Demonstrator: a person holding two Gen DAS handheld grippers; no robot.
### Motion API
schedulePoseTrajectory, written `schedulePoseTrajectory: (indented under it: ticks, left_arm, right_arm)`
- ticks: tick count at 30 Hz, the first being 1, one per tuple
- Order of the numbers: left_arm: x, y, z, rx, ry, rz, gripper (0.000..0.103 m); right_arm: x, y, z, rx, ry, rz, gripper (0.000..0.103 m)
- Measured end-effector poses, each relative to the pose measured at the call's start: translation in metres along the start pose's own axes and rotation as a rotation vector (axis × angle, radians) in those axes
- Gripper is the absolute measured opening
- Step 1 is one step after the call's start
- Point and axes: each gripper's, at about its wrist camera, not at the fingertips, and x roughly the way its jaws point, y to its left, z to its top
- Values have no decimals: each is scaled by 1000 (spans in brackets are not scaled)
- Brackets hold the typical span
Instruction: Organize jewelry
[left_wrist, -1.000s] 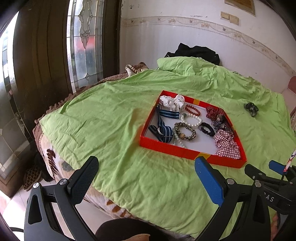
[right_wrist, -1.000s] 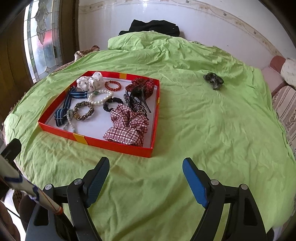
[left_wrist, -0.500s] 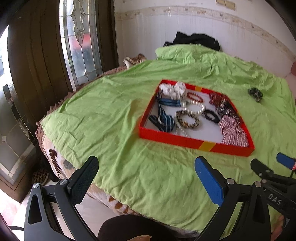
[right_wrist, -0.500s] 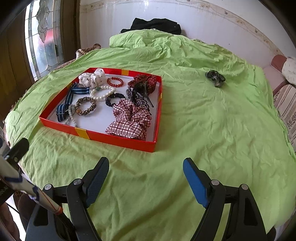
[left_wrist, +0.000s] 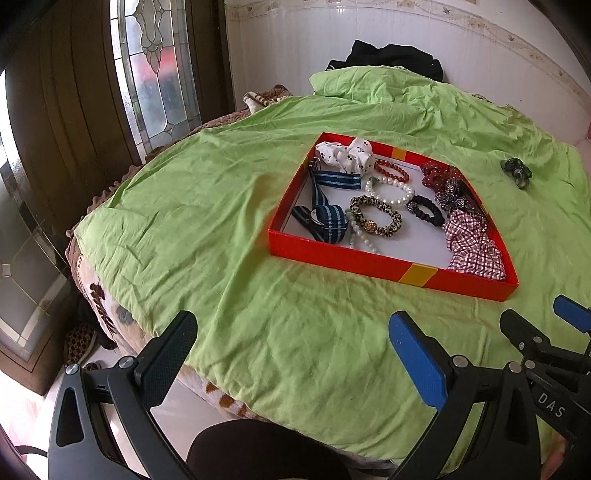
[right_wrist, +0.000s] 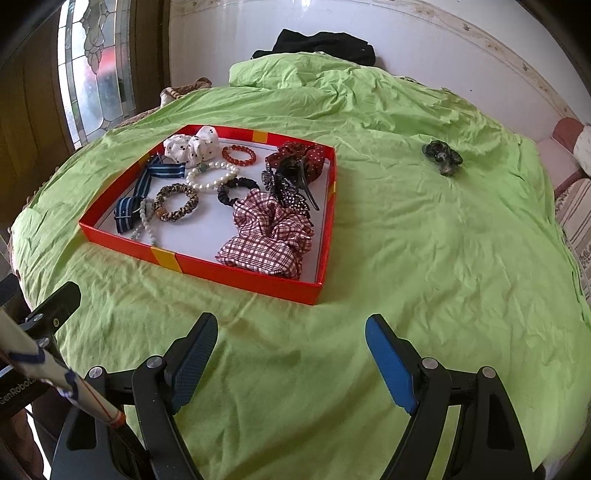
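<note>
A red tray (left_wrist: 354, 260) (right_wrist: 243, 277) lies on the green cloth and holds several bracelets, scrunchies, striped bands and hair clips. A pearl bracelet (left_wrist: 391, 192) (right_wrist: 212, 179) and a plaid scrunchie (left_wrist: 474, 247) (right_wrist: 269, 236) lie in it. A dark hair clip (left_wrist: 516, 172) (right_wrist: 442, 157) lies alone on the cloth, right of the tray. My left gripper (left_wrist: 291, 354) is open and empty, near the table's front edge. My right gripper (right_wrist: 291, 354) is open and empty, in front of the tray's near right corner.
The green cloth (left_wrist: 207, 206) covers a round table and is bunched up at the far side (right_wrist: 295, 70). Black clothing (right_wrist: 325, 42) lies behind it by the white wall. A glass-panelled door (left_wrist: 155, 70) stands at the left. The right gripper shows in the left wrist view (left_wrist: 546, 332).
Both grippers have moved slightly towards the tray, which looks a little larger now. Both stay open and empty. Nothing on the table has moved.
</note>
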Motion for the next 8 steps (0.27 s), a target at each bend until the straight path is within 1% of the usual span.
schedulePoseTrajectory:
  ticks: [8]
  left_arm:
    - [-8, -7, 1, -3, -8, 22, 103]
  right_arm:
    - [1, -5, -2, 8, 15, 29, 86]
